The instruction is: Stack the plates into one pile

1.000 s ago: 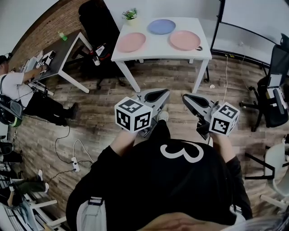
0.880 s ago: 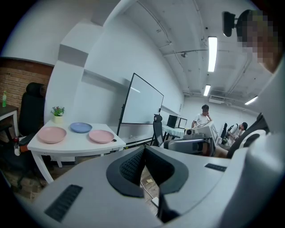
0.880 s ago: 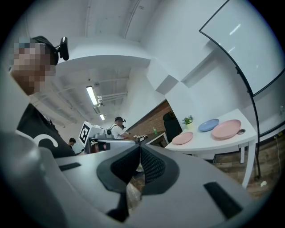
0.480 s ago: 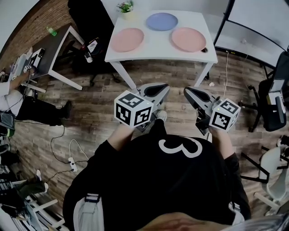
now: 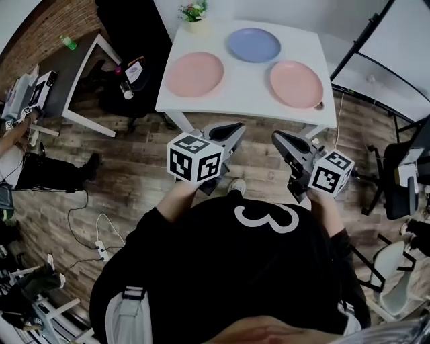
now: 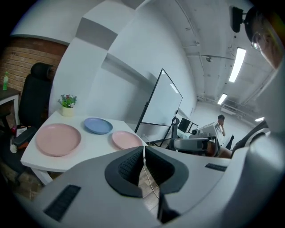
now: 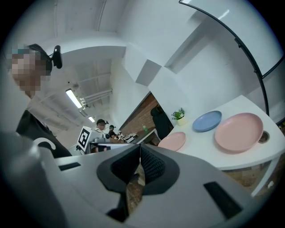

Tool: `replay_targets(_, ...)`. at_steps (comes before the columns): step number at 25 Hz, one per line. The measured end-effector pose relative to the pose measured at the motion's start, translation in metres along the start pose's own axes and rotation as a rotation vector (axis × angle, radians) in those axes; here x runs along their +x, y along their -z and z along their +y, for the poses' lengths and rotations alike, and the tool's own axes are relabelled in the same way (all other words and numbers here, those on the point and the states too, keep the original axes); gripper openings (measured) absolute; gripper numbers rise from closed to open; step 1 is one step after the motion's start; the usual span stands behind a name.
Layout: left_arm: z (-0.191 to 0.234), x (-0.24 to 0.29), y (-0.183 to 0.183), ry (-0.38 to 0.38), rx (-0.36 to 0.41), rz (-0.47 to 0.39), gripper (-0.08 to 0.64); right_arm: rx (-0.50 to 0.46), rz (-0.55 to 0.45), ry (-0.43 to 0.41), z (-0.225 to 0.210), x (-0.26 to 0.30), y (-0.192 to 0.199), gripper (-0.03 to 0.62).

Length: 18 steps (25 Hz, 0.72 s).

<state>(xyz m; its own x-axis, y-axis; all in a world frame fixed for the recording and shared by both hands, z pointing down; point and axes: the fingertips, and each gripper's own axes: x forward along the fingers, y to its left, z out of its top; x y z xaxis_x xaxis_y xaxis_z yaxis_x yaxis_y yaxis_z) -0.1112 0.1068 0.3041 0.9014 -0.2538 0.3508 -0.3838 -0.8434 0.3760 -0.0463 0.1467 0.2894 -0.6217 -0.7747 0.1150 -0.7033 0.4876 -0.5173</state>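
Three plates lie apart on a white table [image 5: 248,91]: a pink plate [image 5: 194,74] at the left, a blue plate [image 5: 253,44] at the back, and a second pink plate [image 5: 295,84] at the right. My left gripper [image 5: 236,125] and right gripper [image 5: 277,138] hover side by side just short of the table's near edge, both shut and empty. The left gripper view shows the left pink plate [image 6: 58,139], the blue plate [image 6: 98,125] and the right pink plate [image 6: 126,140] beyond its shut jaws. From the right gripper view I see the right pink plate [image 7: 238,132] nearest.
A small potted plant [image 5: 194,15] stands at the table's back left corner. A dark desk [image 5: 54,70] with a seated person is at the left. A whiteboard stand [image 5: 376,40] and office chairs [image 5: 403,175] are at the right. Cables and a power strip [image 5: 101,248] lie on the wood floor.
Both grippers and I have moved toward the table; it now appears larger and closer, its near edge just ahead of the jaw tips. The jaws stayed shut.
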Motion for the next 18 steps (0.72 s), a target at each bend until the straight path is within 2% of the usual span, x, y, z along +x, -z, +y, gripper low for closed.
replay_targets(2, 0.025, 0.007, -0.014, 0.010, -0.017, 0.004, 0.017, 0.011, 0.001, 0.005, -0.015, 0.023, -0.015, 0.025)
replay_targets(8, 0.096, 0.024, -0.051, 0.008, 0.004, 0.003, 0.017, 0.012, 0.025, 0.016, -0.056, 0.093, -0.049, 0.025)
replay_targets(13, 0.139, 0.022, -0.057, -0.006, -0.019, -0.010, 0.018, 0.014, 0.041, 0.004, -0.070, 0.128, -0.056, 0.026)
replay_targets(18, 0.174, 0.010, -0.054, -0.062, -0.085, -0.034, 0.018, 0.020, 0.082, -0.004, -0.081, 0.146, -0.050, 0.026)
